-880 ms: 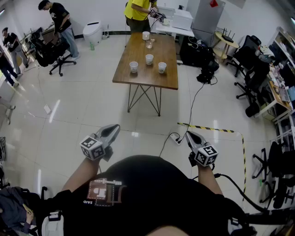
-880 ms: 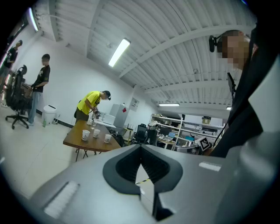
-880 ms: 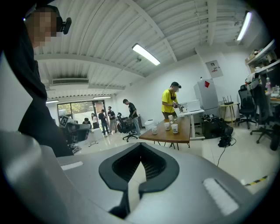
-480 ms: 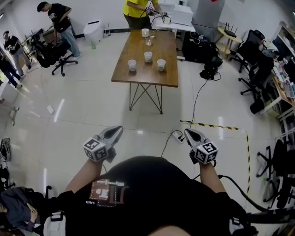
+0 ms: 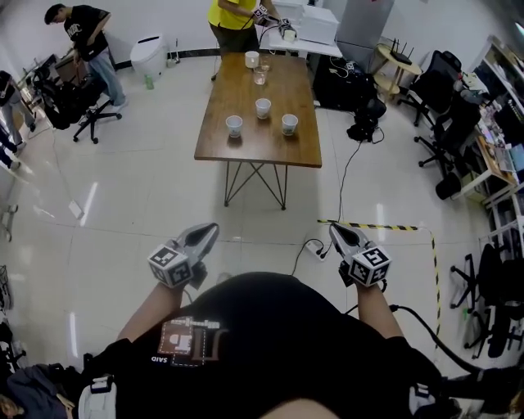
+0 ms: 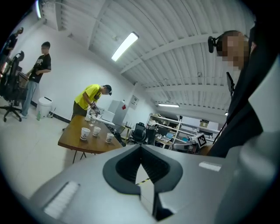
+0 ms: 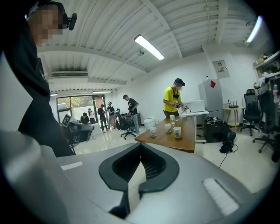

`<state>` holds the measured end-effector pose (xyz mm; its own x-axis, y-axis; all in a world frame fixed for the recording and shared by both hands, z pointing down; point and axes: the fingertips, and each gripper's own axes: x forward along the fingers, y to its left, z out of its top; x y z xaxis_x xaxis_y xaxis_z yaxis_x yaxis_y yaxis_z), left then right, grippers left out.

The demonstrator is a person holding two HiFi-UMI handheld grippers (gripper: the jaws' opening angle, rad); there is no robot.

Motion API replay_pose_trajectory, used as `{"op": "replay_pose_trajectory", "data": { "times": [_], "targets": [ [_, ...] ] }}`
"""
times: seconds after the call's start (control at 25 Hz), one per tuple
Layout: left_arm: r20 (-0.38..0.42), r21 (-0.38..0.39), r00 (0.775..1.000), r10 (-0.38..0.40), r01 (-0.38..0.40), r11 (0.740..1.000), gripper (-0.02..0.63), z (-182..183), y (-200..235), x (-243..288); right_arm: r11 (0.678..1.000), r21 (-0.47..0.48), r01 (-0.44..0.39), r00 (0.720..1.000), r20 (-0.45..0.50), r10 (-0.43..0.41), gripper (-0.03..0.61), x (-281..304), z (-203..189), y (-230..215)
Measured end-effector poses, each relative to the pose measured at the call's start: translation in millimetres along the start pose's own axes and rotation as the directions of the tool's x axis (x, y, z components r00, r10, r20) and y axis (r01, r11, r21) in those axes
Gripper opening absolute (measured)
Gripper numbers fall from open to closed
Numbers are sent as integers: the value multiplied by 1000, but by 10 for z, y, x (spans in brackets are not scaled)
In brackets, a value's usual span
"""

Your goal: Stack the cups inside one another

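Observation:
Three white paper cups stand apart on a wooden table (image 5: 270,151) far ahead: a left cup (image 5: 234,125), a middle cup (image 5: 263,108) and a right cup (image 5: 289,123). The same cups (image 7: 168,127) show small in the right gripper view, and the cups (image 6: 96,131) appear in the left gripper view. My left gripper (image 5: 208,232) and right gripper (image 5: 336,232) hover close to my body over the floor, well short of the table. Both are shut with nothing between their jaws.
Another white cup (image 5: 251,59) and a glass (image 5: 260,77) stand at the table's far end, where a person in a yellow shirt (image 5: 233,16) works. Office chairs (image 5: 438,98) and desks line the right side. A cable and power strip (image 5: 313,246) lie on the floor by yellow-black tape (image 5: 385,227).
The view has advanced toward the table, which sits slightly lower and larger in the head view. Both grippers stay shut in front of my body.

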<state>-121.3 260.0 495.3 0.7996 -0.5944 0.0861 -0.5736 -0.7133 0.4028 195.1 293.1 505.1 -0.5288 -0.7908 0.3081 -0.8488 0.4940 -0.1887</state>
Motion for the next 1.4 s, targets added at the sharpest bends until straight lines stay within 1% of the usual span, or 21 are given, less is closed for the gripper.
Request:
{"op": "replay_pose_trajectory", "data": {
  "times": [0.16, 0.32, 0.48, 0.64, 0.76, 0.88, 1.0, 1.12, 1.24, 1.4],
  "targets": [
    [-12, 8, 999, -47, 47, 999, 2, 344, 500, 126, 999, 6, 32, 999, 28, -32, 14, 463, 332, 28],
    [-15, 21, 997, -81, 82, 996, 2, 664, 1030, 250, 997, 25, 72, 997, 40, -73, 14, 952, 545, -14],
    [-21, 11, 998, -65, 66, 998, 2, 788, 1378, 376, 998, 24, 58, 998, 18, -58, 14, 1309, 646, -79],
    [-15, -16, 1000, -26, 26, 1000, 2, 813, 1553, 569, 998, 43, 40, 999, 5, -40, 14, 1553, 688, -401],
    [-9, -13, 1000, 21, -21, 1000, 2, 816, 1645, 780, 999, 45, 3, 1000, 7, -4, 14, 1756, 722, -736],
    [15, -8, 996, 90, -90, 996, 2, 932, 1666, 1112, 998, 17, -62, 998, -8, 62, 14, 1975, 807, -1157],
    [53, -31, 984, 171, -170, 985, 2, 983, 1652, 1398, 989, 2, -150, 988, -36, 150, 14, 2168, 901, -1506],
    [60, -32, 972, 229, -228, 973, 2, 1002, 1651, 1653, 975, -21, -221, 975, -42, 220, 14, 2358, 1021, -1758],
    [55, -21, 968, 245, -244, 969, 2, 1052, 1614, 1857, 965, -30, -260, 965, -45, 258, 14, 2514, 1078, -1927],
    [34, 2, 970, 240, -240, 971, 2, 1076, 1663, 2068, 965, -11, -262, 964, -53, 261, 14, 2718, 1053, -2131]
  ]
}}
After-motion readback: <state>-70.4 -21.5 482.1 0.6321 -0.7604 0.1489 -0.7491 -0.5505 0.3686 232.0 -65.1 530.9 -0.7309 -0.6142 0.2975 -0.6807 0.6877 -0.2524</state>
